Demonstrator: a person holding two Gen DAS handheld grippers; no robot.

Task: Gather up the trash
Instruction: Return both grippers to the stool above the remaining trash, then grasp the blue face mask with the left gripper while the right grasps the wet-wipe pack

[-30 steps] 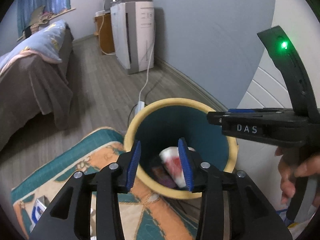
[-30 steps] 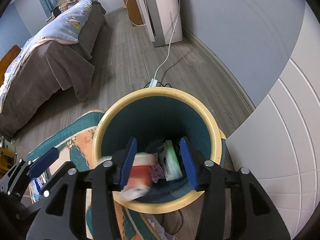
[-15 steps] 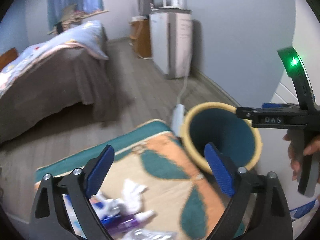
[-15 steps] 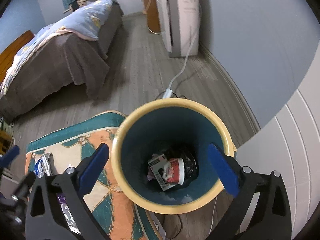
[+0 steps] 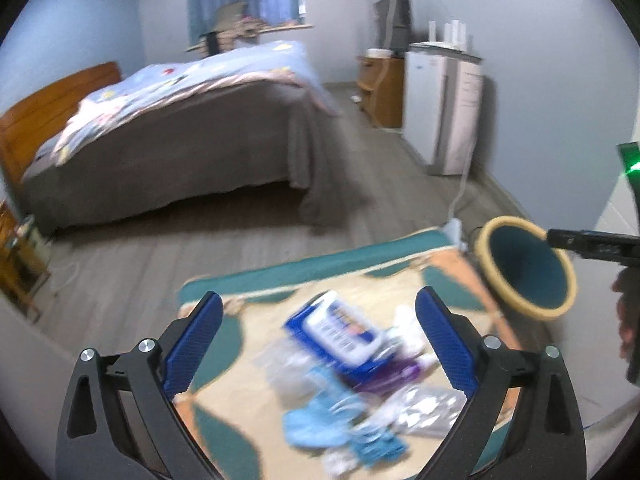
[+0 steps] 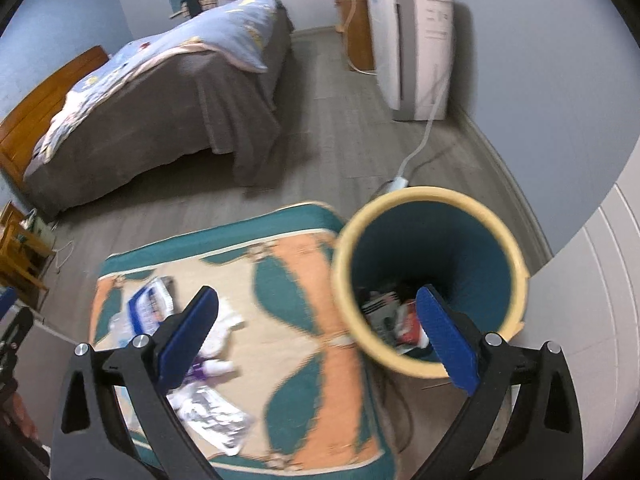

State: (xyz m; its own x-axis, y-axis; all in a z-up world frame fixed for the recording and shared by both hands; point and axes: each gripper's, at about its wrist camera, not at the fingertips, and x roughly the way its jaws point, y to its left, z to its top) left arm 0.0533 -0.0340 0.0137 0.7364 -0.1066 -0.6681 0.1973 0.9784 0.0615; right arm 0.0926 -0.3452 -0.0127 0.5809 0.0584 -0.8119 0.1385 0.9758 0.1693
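Hovering above a patterned rug (image 5: pixel 224 332), the left gripper (image 5: pixel 318 338) has its blue-padded jaws spread wide and opening, nothing between them. Below it, a blurred heap of trash (image 5: pixel 352 364) lies on the rug: a blue-and-white packet (image 5: pixel 334 330), crumpled white tissue (image 5: pixel 408 330), something purple (image 5: pixel 394 374), a light-blue scrap (image 5: pixel 316 424), a silvery wrapper (image 5: pixel 428 410). Motion blur hides finer detail.

Right gripper (image 6: pixel 318 334) also gapes wide, empty. Its right finger (image 6: pixel 446 340) overlaps the mouth of the bin (image 6: pixel 424 200), a round container with a yellow rim and teal inside, standing at the rug's corner, just beside a white panelled wall (image 6: pixel 592 300). Inside the bin, at the bottom: several discarded items (image 6: pixel 390 316), one with red and white on it. Loose trash (image 6: pixel 192 344) on the rug shows to the left in this view, well apart from the bin.

Background: bed (image 5: pixel 192 136) with grey cover and light-blue quilt, white appliance (image 6: pixel 412 44) against the far wall, its cable (image 6: pixel 428 128) trailing across the wood floor (image 6: pixel 332 136) to a spot just behind the bin. A hand (image 5: pixel 626 320) shows at the right edge of the left view, on the other gripper's handle.
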